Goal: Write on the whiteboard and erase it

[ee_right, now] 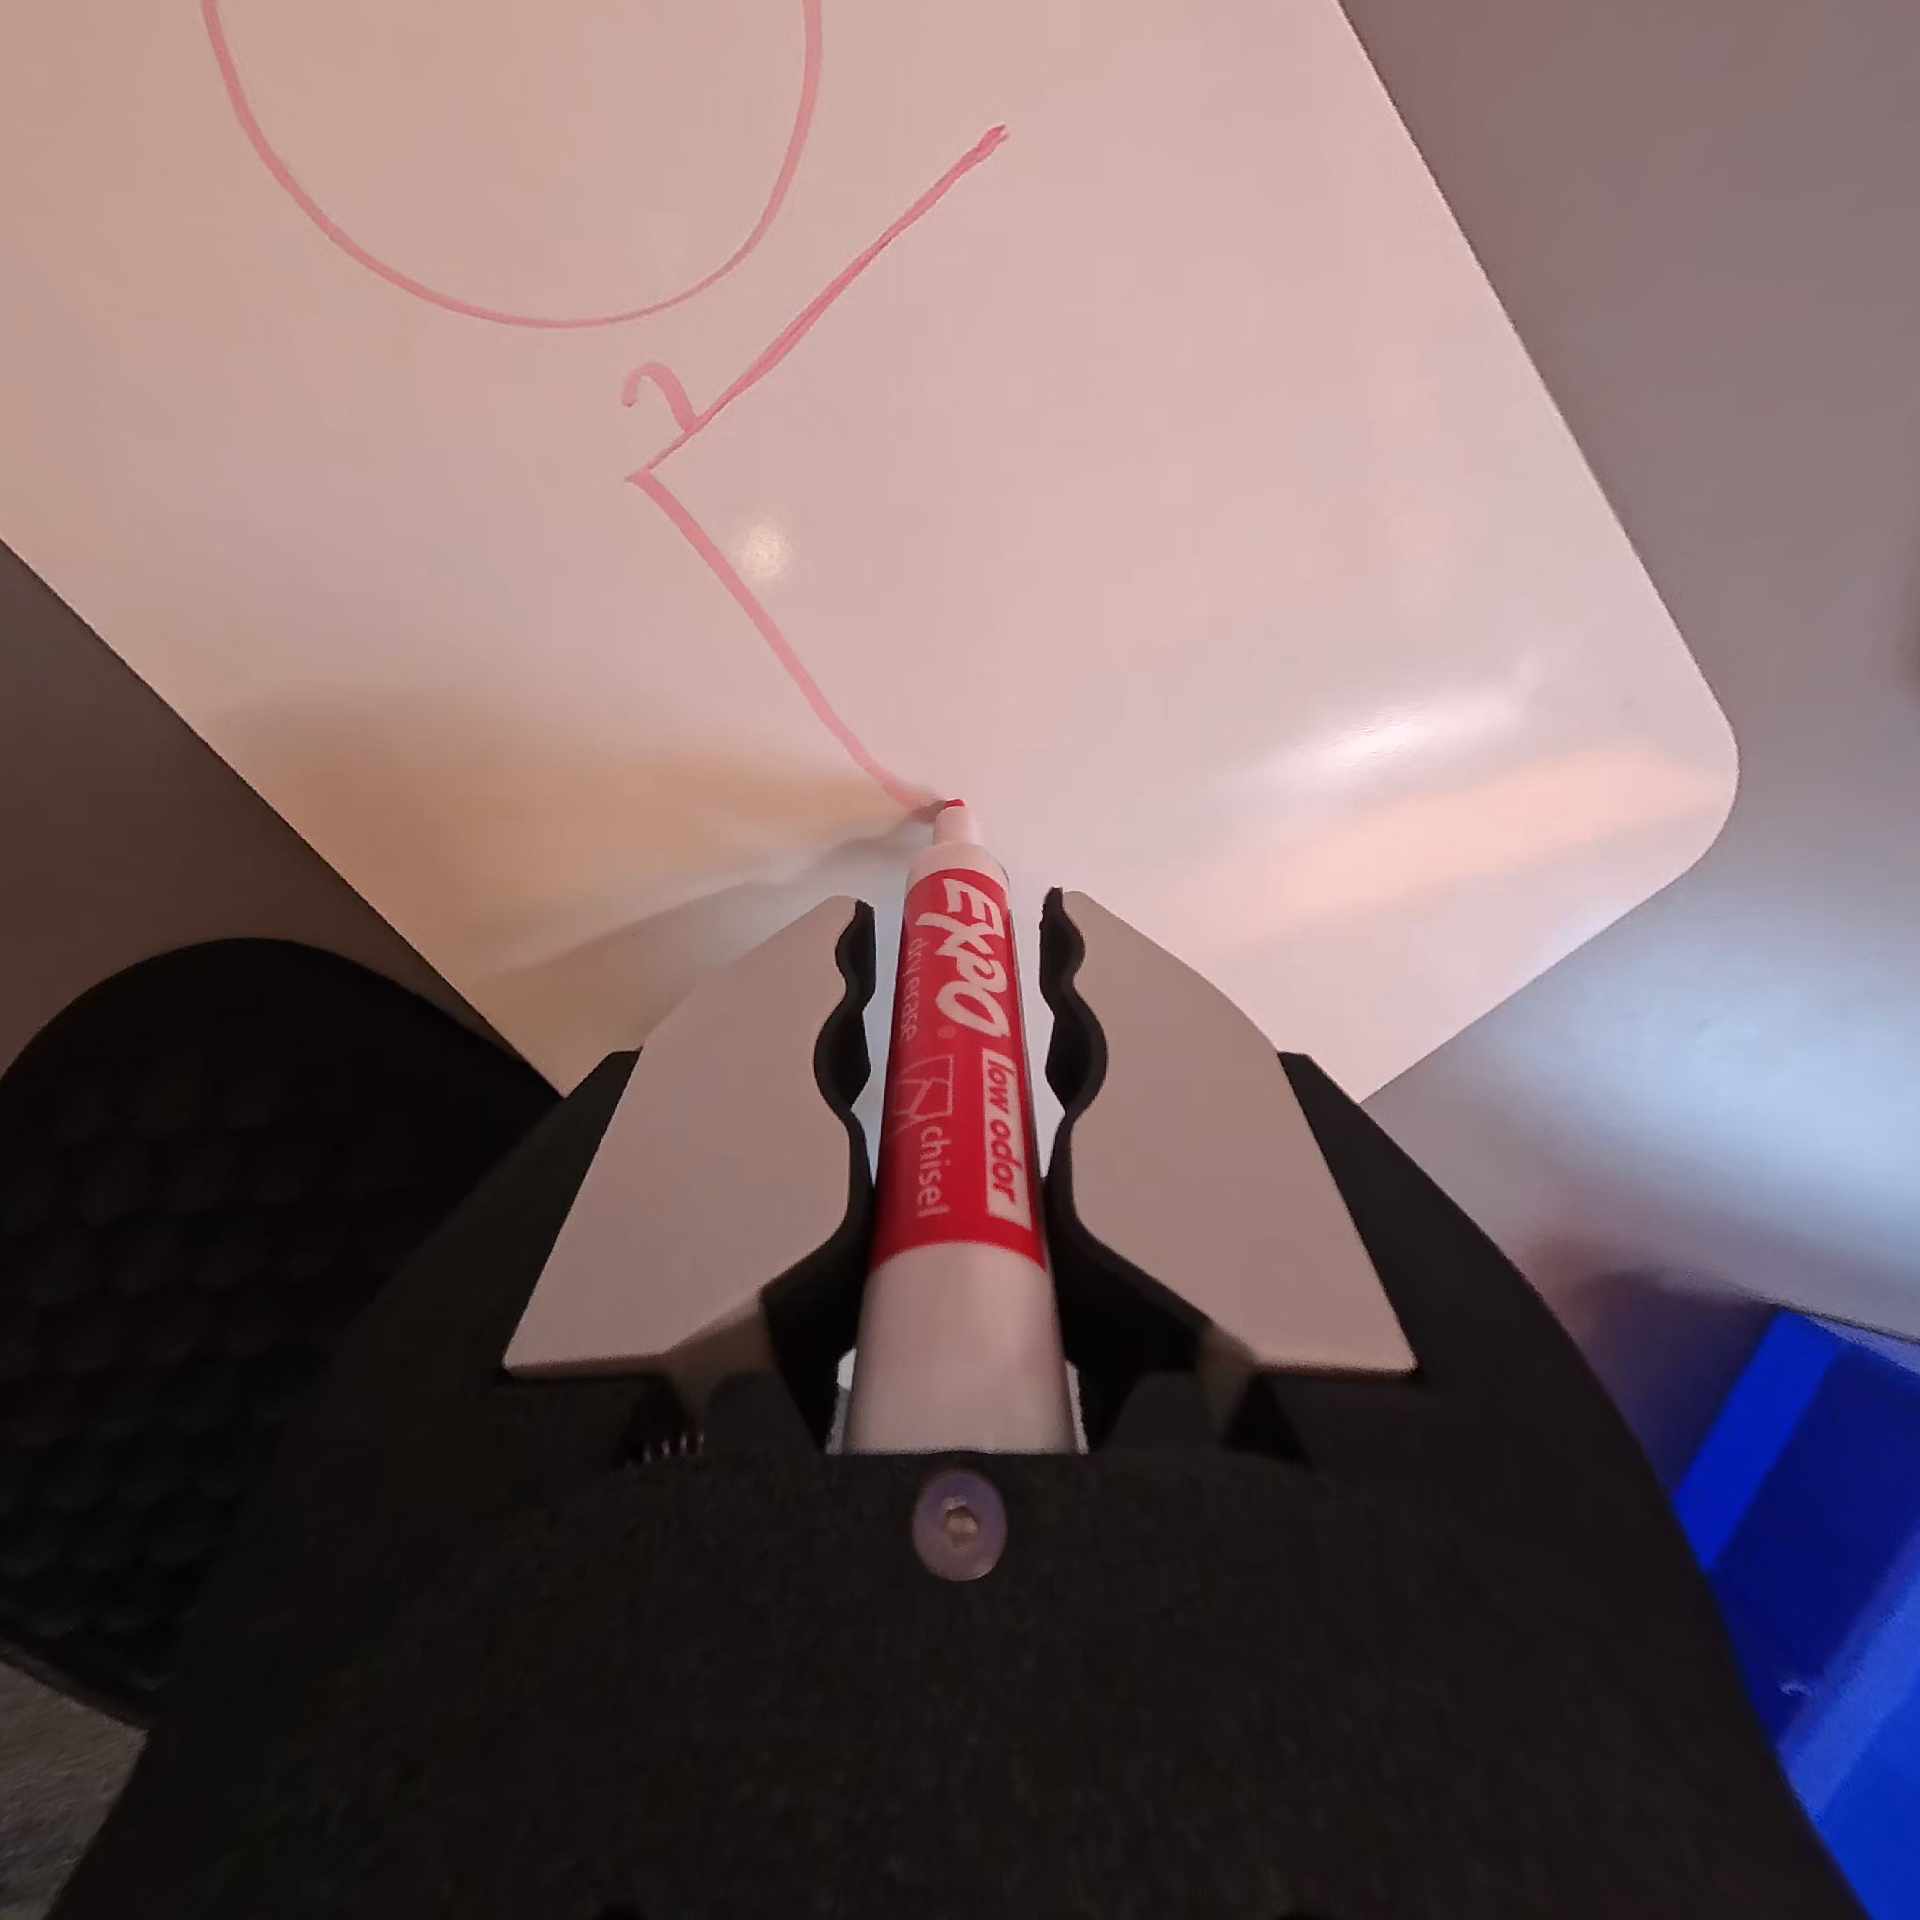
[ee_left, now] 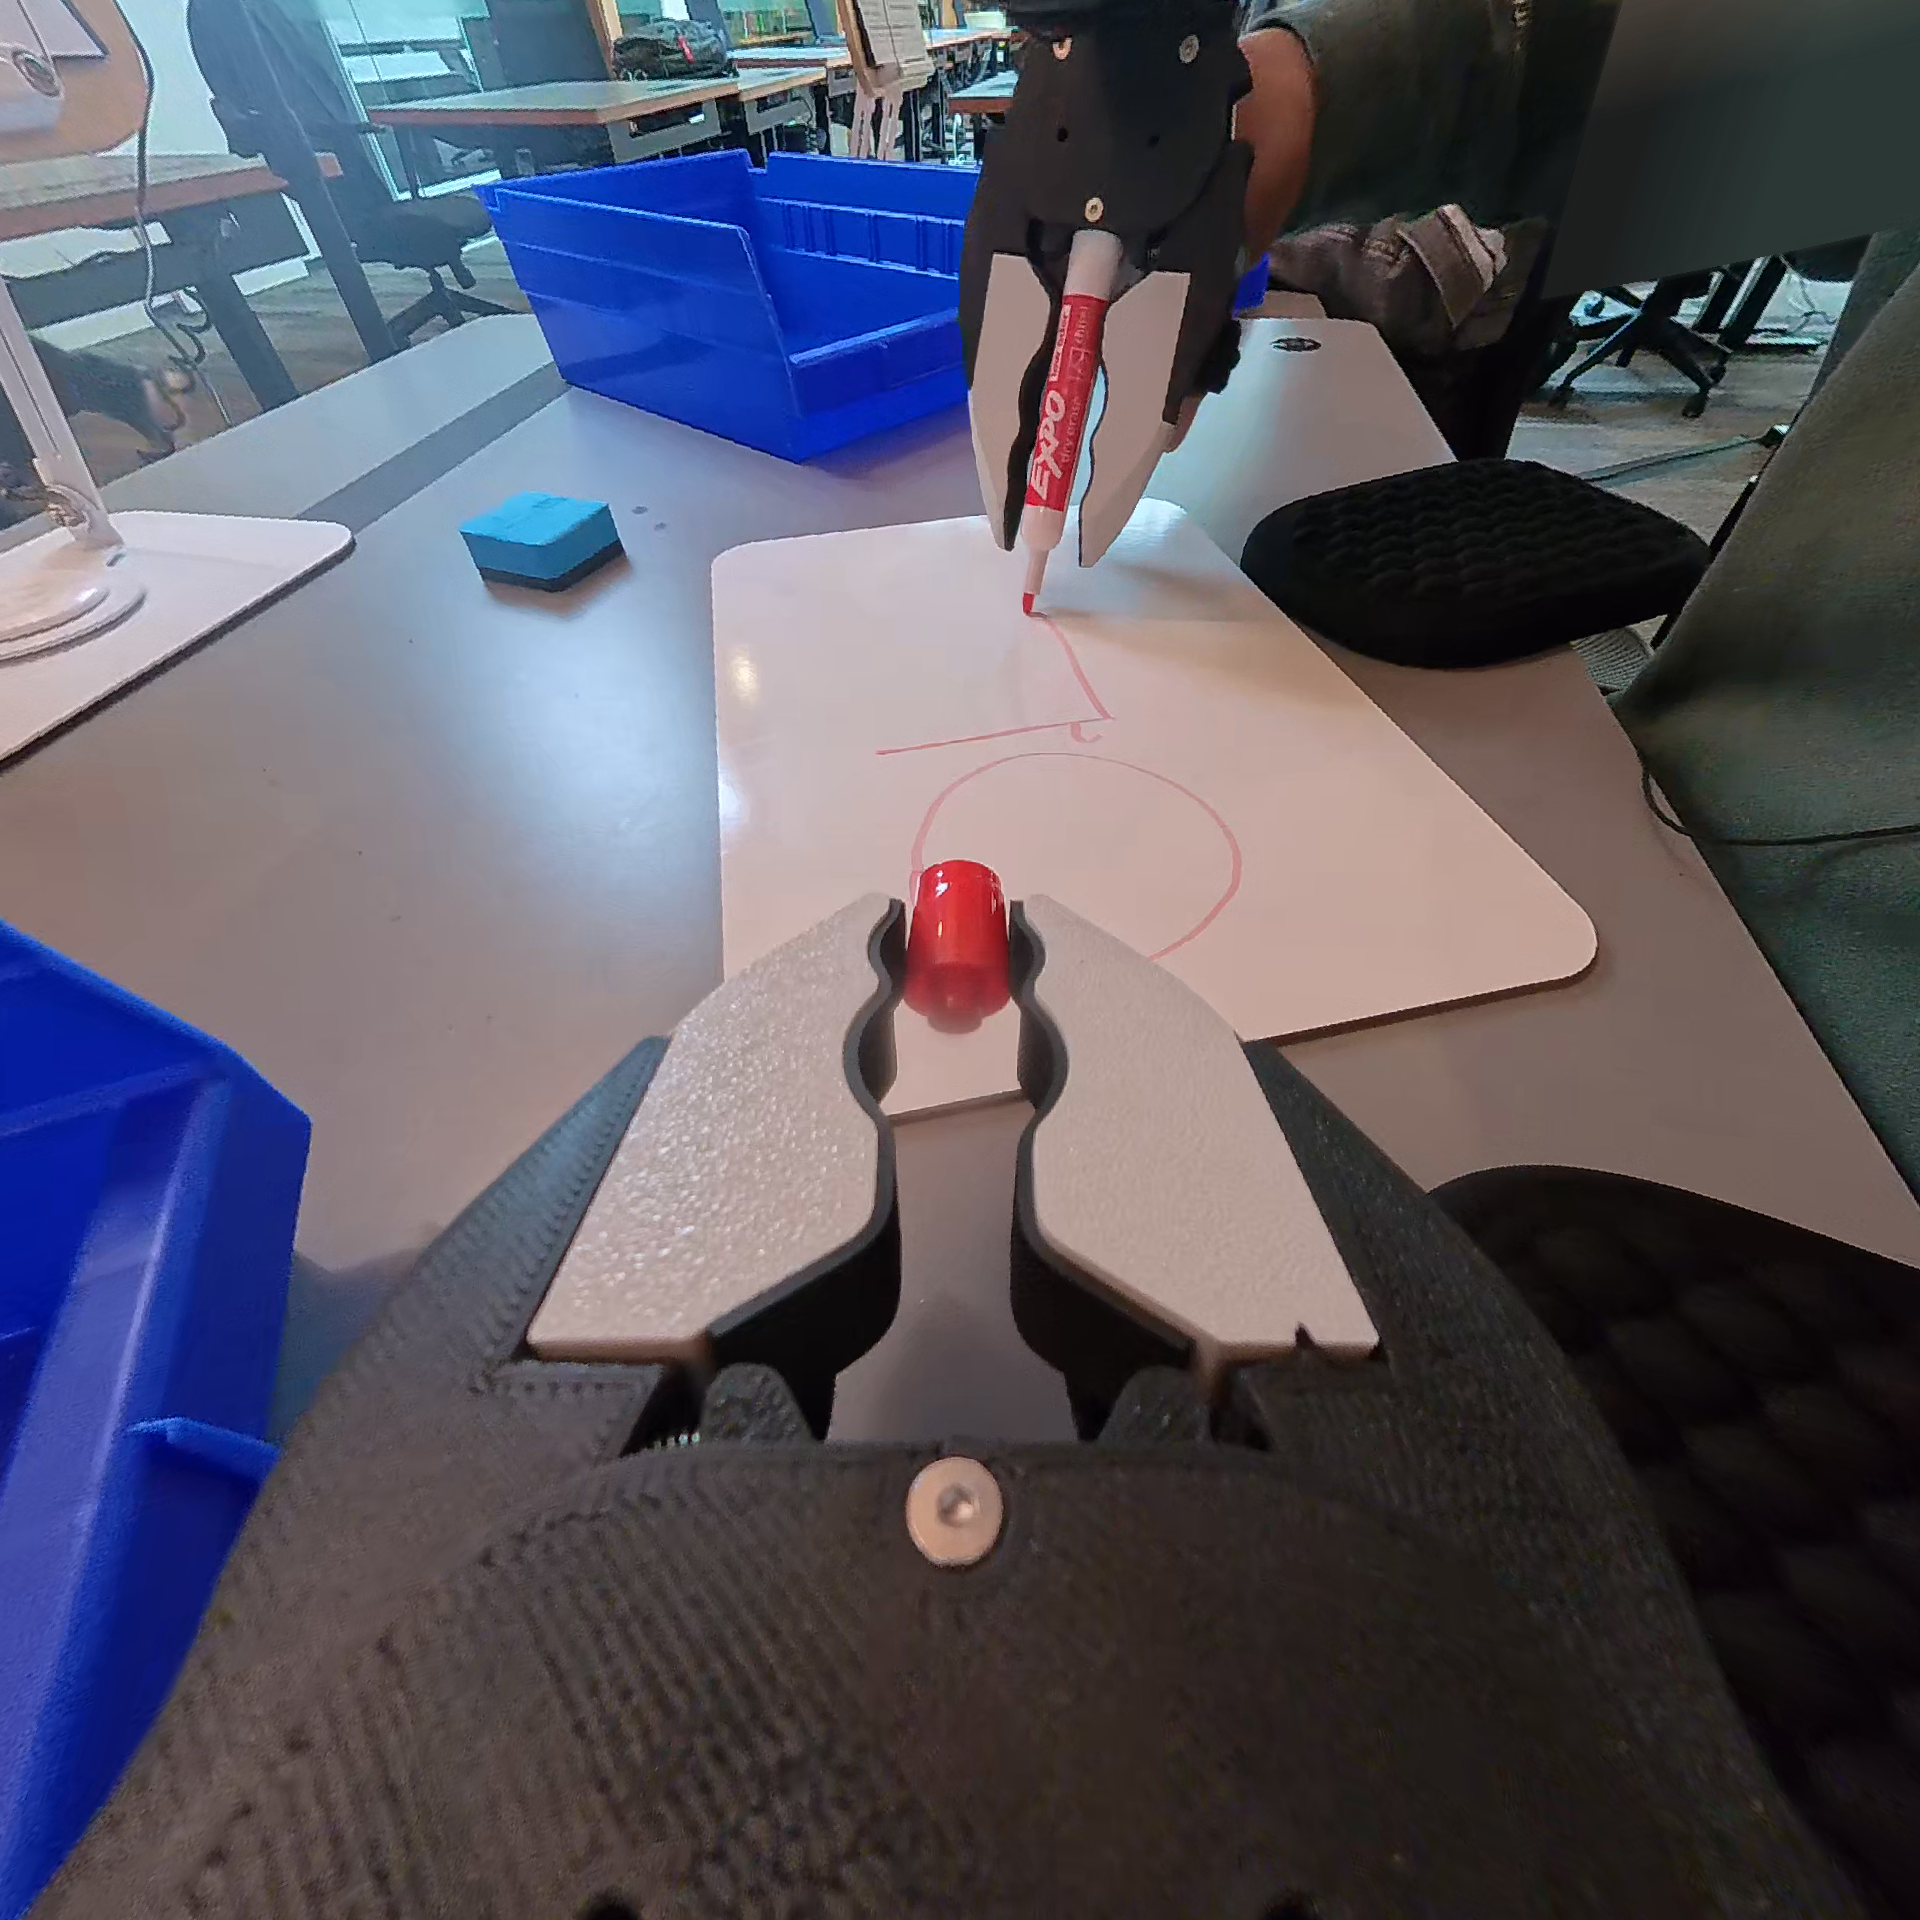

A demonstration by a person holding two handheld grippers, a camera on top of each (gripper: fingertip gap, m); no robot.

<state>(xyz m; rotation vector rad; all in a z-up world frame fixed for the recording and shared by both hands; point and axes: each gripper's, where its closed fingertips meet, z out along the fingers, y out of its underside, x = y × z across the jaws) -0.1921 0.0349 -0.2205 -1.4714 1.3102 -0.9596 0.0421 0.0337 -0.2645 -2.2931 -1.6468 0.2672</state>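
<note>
A white whiteboard (ee_left: 1299, 831) lies flat on the grey table, with a red circle (ee_left: 1081, 852) and angular red lines (ee_left: 1070, 686) drawn on it. My right gripper (ee_left: 1044, 545) is shut on a red marker (ee_left: 1055, 416), its tip touching the board at the far end of the lines. In the right wrist view the right gripper (ee_right: 956, 914) holds the marker (ee_right: 956, 1091) over the whiteboard (ee_right: 1247, 520), tip down. My left gripper (ee_left: 956, 920) is shut on the red marker cap (ee_left: 954, 951) above the board's near edge. A blue eraser (ee_left: 540, 538) lies left of the board.
A blue bin (ee_left: 727, 312) stands behind the board, another blue bin (ee_left: 114, 1299) at the near left. Black mesh chair armrests (ee_left: 1475, 561) sit along the table's right edge. A white lamp base (ee_left: 62, 592) rests on a pad at far left. A person's arm (ee_left: 1351, 125) holds the right gripper. My right fingertips sit around 25 centimetres from my left ones. Between my right fingertips and the blue eraser (ee_left: 540, 538) there is roughly 20 centimetres.
</note>
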